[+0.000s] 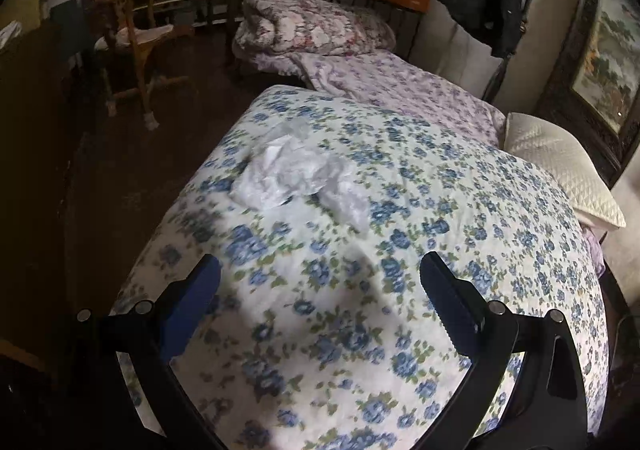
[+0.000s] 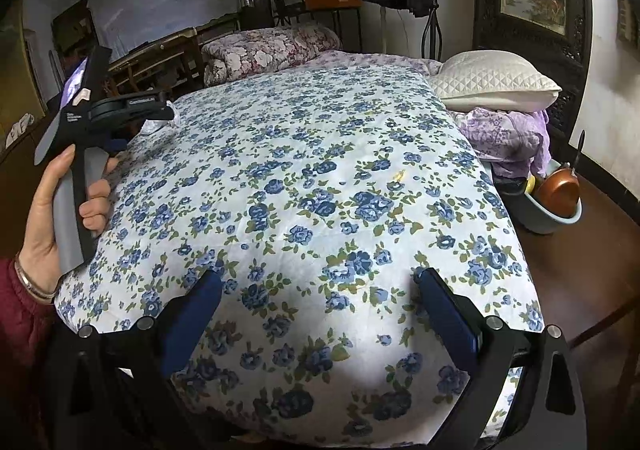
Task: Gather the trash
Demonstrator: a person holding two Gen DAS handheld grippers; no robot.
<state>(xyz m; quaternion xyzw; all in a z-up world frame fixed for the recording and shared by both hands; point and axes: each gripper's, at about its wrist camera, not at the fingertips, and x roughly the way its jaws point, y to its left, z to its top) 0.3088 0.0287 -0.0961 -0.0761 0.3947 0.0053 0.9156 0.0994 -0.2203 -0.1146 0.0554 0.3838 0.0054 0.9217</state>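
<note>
Crumpled clear plastic wrapper [image 1: 298,180] lying on the blue-flowered quilt [image 1: 360,290] of the bed, toward its left edge, apart from both tools. Left gripper [image 1: 320,290], jaws spread wide with nothing between them, above the quilt just short of the wrapper. Right gripper [image 2: 318,304], jaws likewise spread and empty, over the quilt's near end. Left hand [image 2: 60,218] on its tool's handle. White quilted pillow [image 2: 496,84] at the bed's right side; folded floral blanket [image 2: 272,50] beyond; basin [image 2: 548,222] holding a copper pan on the floor to the right.
</note>
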